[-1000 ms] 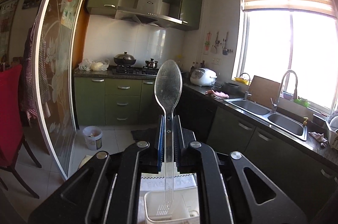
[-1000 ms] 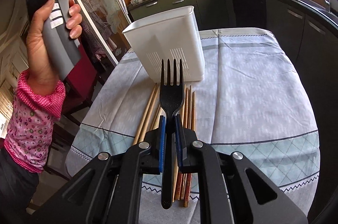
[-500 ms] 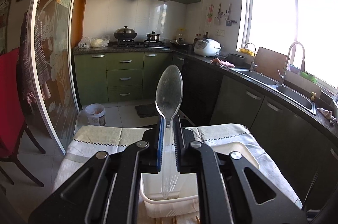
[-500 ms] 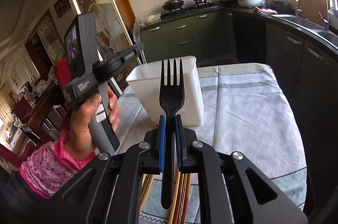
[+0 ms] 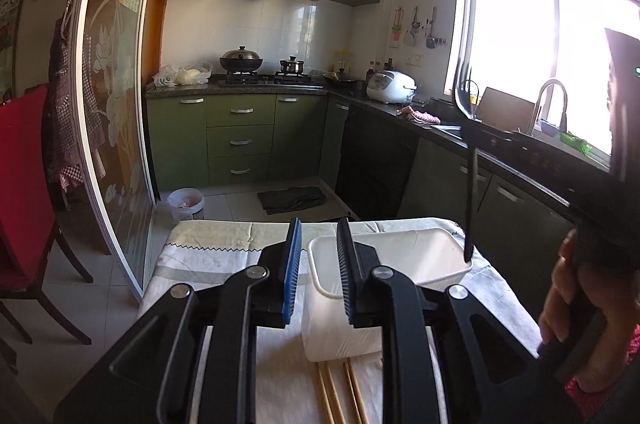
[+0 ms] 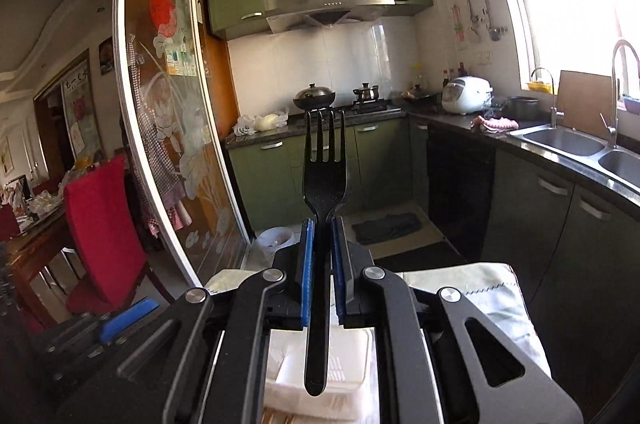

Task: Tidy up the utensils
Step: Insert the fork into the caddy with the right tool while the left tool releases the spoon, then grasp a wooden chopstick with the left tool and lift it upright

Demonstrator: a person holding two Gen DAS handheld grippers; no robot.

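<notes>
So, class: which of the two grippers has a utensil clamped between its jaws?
The right gripper: its blue pads pinch a black fork, tines up. The left gripper stands open with nothing between its jaws.

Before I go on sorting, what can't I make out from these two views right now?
- Clear spoon: no longer visible; left gripper open and empty, the white utensil holder's inside hidden by its walls.
- Chopsticks: left wrist view, cut off by bottom edge and gripper body.
- Black fork handle tip versus holder: right wrist view, depth unclear.
</notes>
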